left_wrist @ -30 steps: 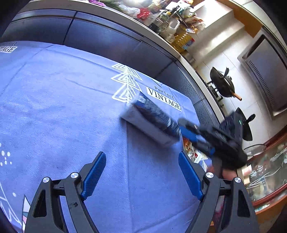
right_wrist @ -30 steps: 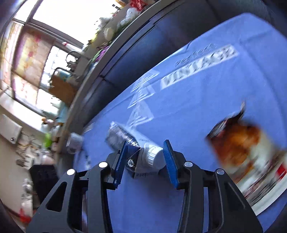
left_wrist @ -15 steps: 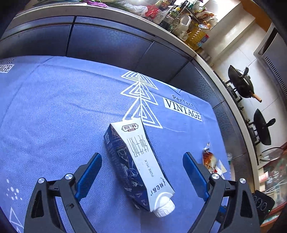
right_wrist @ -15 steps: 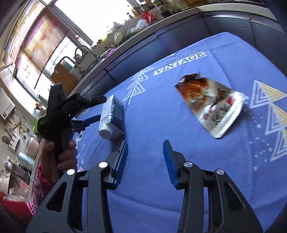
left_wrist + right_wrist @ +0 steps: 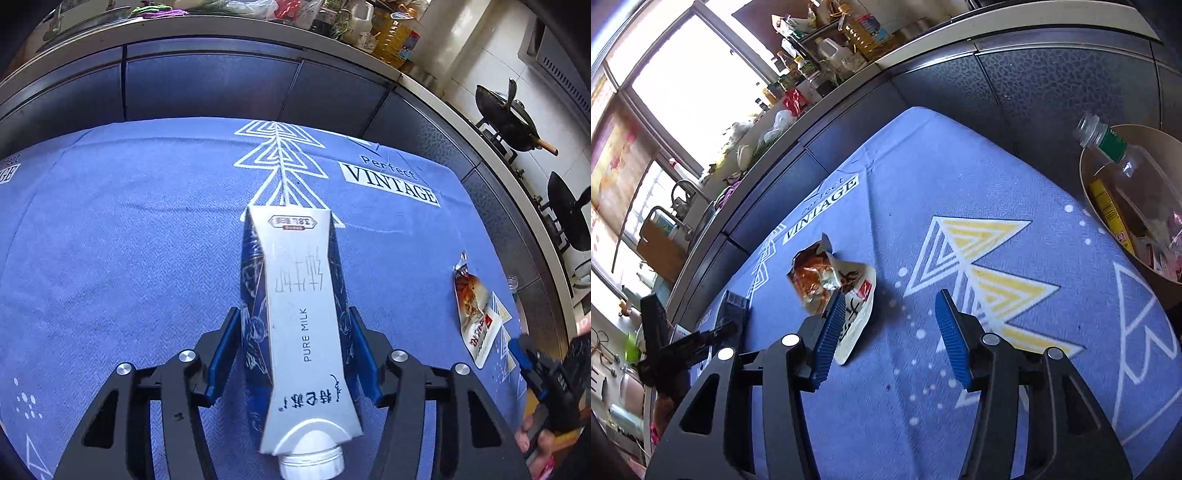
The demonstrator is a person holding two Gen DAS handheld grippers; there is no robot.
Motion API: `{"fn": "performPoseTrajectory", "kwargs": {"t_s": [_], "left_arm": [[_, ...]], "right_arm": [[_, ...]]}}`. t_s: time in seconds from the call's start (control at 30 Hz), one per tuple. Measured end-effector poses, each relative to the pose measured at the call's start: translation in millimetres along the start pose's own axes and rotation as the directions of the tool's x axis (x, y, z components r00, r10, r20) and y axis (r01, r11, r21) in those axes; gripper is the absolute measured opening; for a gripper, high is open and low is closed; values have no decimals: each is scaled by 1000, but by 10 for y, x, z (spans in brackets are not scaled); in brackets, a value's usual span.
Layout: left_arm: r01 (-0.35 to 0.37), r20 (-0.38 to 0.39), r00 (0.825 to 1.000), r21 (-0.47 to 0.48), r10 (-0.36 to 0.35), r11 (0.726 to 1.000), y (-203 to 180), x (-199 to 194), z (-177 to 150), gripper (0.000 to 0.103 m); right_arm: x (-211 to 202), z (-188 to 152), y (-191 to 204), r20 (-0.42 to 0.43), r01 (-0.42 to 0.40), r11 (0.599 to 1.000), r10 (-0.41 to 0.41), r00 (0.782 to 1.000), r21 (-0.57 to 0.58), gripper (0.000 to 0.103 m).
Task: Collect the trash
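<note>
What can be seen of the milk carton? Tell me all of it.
The milk carton is a tall paperboard pack, white on its upturned face with dark blue illustrated sides, printed PURE MILK plus handwritten-style script. It lies flat on the blue tablecloth, its white screw cap toward the camera and its flat base away. The left gripper has just been closing its jaws, which now press on both blue sides. It looks slightly dented.
</note>
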State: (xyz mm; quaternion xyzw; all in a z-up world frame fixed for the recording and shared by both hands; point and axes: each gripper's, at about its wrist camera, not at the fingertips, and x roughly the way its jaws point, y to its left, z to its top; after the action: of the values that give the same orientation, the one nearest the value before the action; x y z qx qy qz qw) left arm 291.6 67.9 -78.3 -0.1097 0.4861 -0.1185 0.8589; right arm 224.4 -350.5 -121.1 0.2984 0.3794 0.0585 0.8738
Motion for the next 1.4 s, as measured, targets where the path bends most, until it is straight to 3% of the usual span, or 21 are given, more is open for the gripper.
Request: {"fn": "performPoseTrajectory", "kwargs": {"t_s": [0.13, 0.2, 0.23, 0.37, 0.53, 0.67, 0.73, 0.8, 0.83, 0.87, 1.13, 1.27, 1.3, 1.4], "left_arm": [[6, 0, 1000, 48, -6, 999, -66, -105, -169, 54], [11, -3, 1000, 60, -11, 998, -48, -179, -296, 53], [17, -5, 1000, 62, -17, 998, -37, -214, -345, 53], [27, -8, 1000, 87, -27, 996, -46, -351, -585, 53], [47, -26, 999, 98, -44, 994, -81, -479, -824, 53], [57, -33, 998, 109, -53, 992, -119, -571, -971, 52], [50, -35, 998, 119, -46, 992, -137, -598, -1030, 52], [32, -37, 999, 134, -27, 990, -167, -601, -1074, 52], [24, -35, 999, 140, -19, 990, -178, -602, -1085, 52], [16, -34, 999, 145, -11, 989, -192, -599, -1088, 52], [-17, -29, 999, 168, 22, 986, -244, -607, -1096, 53], [-20, -26, 999, 169, 25, 985, -242, -617, -1115, 53], [-22, -25, 999, 171, 27, 985, -244, -616, -1121, 53], [-37, -11, 999, 194, 40, 980, -279, -629, -1156, 51]], "right_arm": [[318, 90, 121, -17, -21, 1000, 21, 1000, 8, 48], [427, 30, 260, -54, -39, 999, 37, 998, -27, 27], [477, -28, 359, -78, -47, 997, 42, 996, -58, 8], [449, -380, 729, -151, -128, 981, 106, 983, -147, 3], [63, -886, 868, -222, -233, 963, 200, 954, -132, 1], [-264, -1282, 860, -267, -237, 960, 192, 944, -146, 2], [-378, -1463, 852, -301, -249, 957, 196, 933, -150, 8], [-455, -1597, 864, -319, -251, 951, 184, 930, -182, 33], [-485, -1631, 872, -318, -262, 947, 194, 928, -188, 58], [-518, -1643, 878, -305, -271, 945, 207, 930, -183, 62], [-462, -1388, 797, -247, -253, 945, 199, 948, -208, 62], [-292, -1325, 835, -271, -281, 937, 221, 937, -207, 59], [-255, -1345, 882, -286, -294, 930, 226, 931, -220, 54], [-123, -1487, 1066, -352, -333, 906, 232, 907, -261, 21]]}}
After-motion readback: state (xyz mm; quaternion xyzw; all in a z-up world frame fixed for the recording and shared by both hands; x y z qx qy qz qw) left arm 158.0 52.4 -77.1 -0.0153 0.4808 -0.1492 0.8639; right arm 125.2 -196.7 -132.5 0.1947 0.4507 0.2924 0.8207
